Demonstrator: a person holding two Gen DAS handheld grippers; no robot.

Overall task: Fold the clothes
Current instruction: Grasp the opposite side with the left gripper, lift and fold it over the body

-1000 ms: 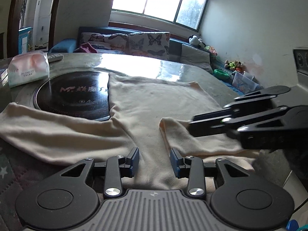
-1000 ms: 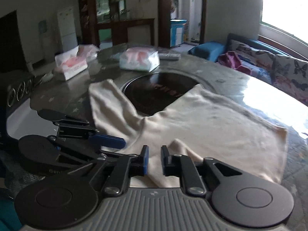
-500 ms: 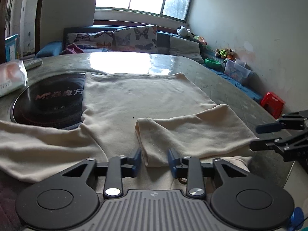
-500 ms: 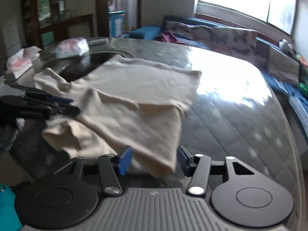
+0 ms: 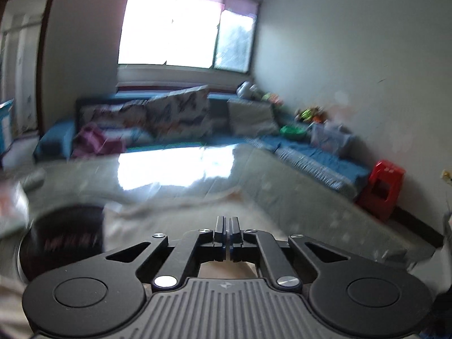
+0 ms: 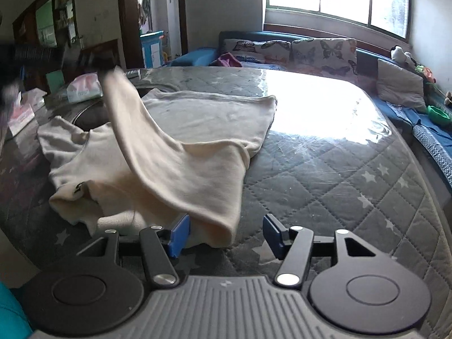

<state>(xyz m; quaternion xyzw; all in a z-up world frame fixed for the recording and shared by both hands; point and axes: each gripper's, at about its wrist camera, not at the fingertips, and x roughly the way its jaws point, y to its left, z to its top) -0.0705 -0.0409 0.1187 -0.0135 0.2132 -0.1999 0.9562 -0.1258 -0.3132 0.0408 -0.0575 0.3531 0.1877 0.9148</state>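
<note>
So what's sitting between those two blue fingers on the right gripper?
In the right wrist view, the folded edge of the cream shirt lies between the open right gripper fingers, beside the left one; quilted table cover fills the rest.

dark disc (image 5: 67, 243) | pinkish lettering, probably "MF…", blurred | other text: none legible

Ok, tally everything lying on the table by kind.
Shirt: 1
Tissue packs: 2
Remote: 1
Hotplate: 1
Total: 5
</note>
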